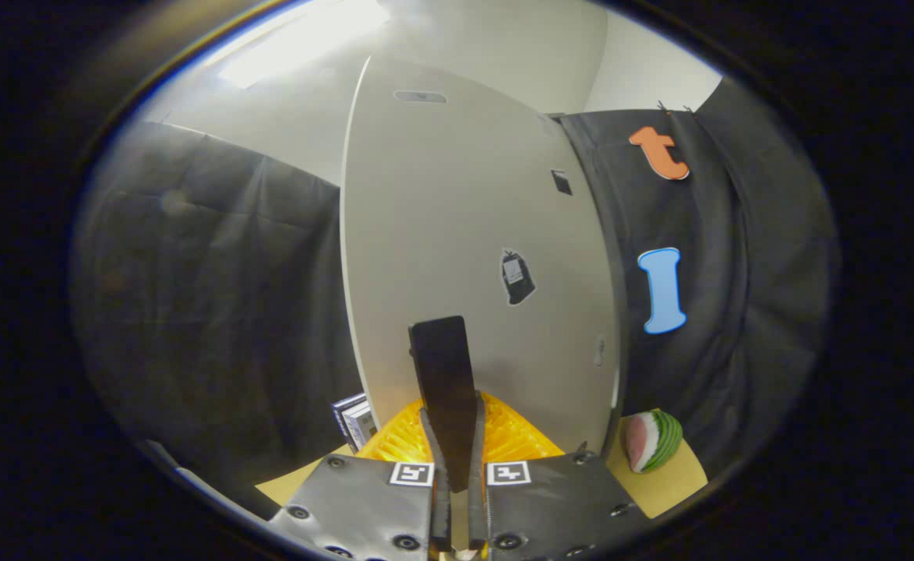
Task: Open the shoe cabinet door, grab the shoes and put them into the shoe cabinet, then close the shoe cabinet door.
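The shoe cabinet's white door (464, 234) stands tall just beyond my fingers, with a small black sticker (516, 276) on its face. A flat black handle tab (442, 382) rises in front of the door, and its lower end runs down between my two fingers. My gripper (457, 471) is shut on this tab, the fingers (435, 460) pressing it from both sides. An orange ribbed part of the cabinet (515, 436) shows low behind the fingers. I see no shoes.
A watermelon-slice toy (651, 440) lies on the tan tabletop (663, 487) to the right of the door. A small blue-and-white box (354, 421) stands by the door's lower left edge. Black cloth hangs on both sides.
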`<move>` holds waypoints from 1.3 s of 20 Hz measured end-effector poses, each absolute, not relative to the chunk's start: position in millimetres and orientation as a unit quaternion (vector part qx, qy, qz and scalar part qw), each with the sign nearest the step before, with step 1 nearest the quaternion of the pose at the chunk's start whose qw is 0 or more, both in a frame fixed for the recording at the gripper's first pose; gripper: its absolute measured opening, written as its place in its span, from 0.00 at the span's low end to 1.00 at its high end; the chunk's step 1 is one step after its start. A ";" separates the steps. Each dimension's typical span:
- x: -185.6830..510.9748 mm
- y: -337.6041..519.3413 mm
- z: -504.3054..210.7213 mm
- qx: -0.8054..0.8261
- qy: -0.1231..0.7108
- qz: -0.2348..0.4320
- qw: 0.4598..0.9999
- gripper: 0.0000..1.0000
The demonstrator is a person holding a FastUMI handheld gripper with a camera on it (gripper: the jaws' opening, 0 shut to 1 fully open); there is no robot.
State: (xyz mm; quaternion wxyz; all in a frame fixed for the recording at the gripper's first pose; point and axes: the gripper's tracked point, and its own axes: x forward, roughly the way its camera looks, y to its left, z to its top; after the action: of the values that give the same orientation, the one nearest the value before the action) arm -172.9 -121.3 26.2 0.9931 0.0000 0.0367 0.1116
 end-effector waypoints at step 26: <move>-228.5 -289.7 59.1 -0.011 0.010 -0.084 0.996 0.05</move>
State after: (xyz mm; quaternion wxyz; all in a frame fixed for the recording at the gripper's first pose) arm -228.5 -289.7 59.1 0.9963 -0.0107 0.0104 -0.0843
